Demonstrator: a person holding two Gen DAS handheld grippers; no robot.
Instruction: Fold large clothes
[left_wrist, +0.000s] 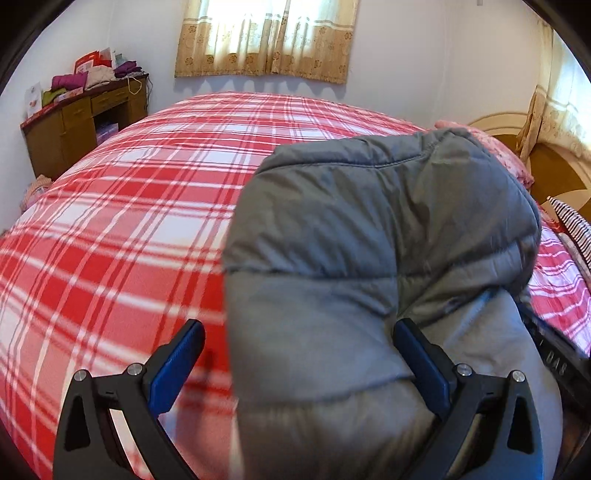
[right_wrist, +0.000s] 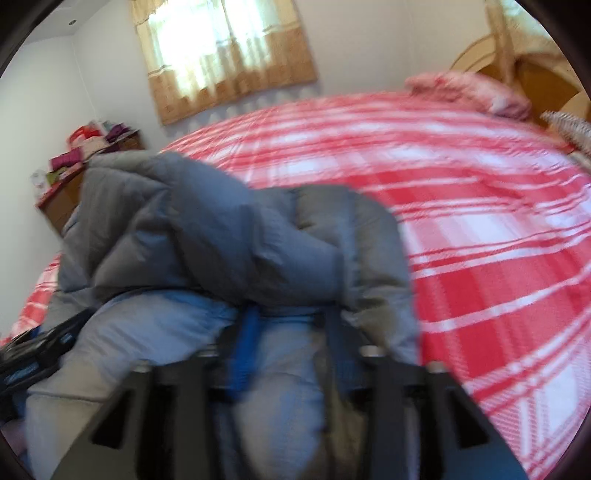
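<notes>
Jacket (left_wrist: 369, 240) bunched on plaid bedspread (left_wrist: 129, 221) — left gripper (left_wrist: 299, 350) spread wide around it, right gripper (right_wrist: 291, 343) pinching its fabric.

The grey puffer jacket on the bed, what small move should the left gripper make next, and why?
Probably close the left gripper on the padded fold of the grey puffer jacket. Its jaws stand wide open with the fabric bulging between them, so it holds nothing, while the right gripper looks shut on the jacket, though that view is blurred. The jacket is bunched over the red plaid bedspread, not flat.
</notes>
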